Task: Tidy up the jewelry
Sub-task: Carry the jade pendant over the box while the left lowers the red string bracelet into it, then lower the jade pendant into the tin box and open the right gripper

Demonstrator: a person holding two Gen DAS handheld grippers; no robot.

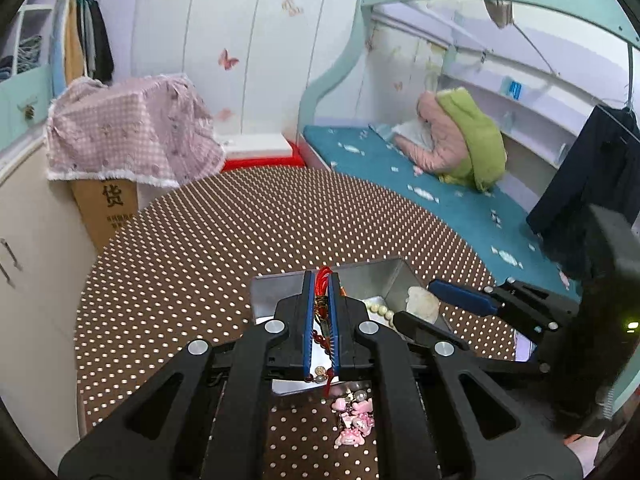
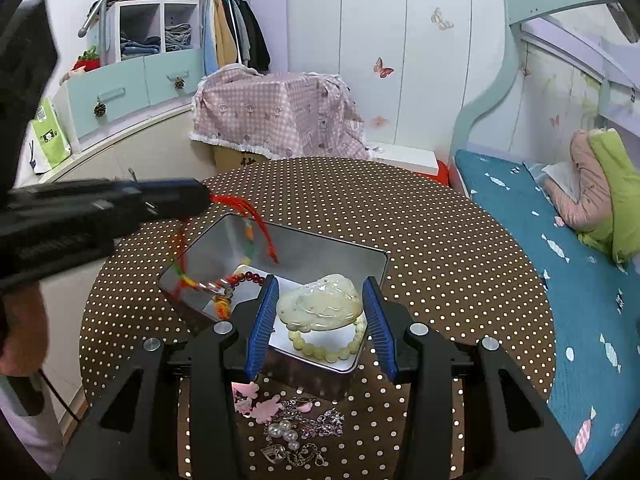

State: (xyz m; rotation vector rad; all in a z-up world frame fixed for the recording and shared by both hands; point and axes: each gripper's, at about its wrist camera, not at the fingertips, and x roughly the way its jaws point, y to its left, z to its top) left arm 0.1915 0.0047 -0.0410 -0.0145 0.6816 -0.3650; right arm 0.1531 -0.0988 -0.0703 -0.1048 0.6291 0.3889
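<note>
My left gripper is shut on a red cord strung with dark red beads. In the right wrist view the left gripper holds that red cord over an open metal tin; the beaded end trails inside. My right gripper is shut on a pale jade pendant, from which a ring of pale beads hangs above the tin's near side. The left wrist view shows the right gripper with the pendant at the tin.
Pink charms, pearls and silver chains lie loose on the brown dotted round table in front of the tin. A bed is at the right, a cloth-covered box behind. A hand shows at left.
</note>
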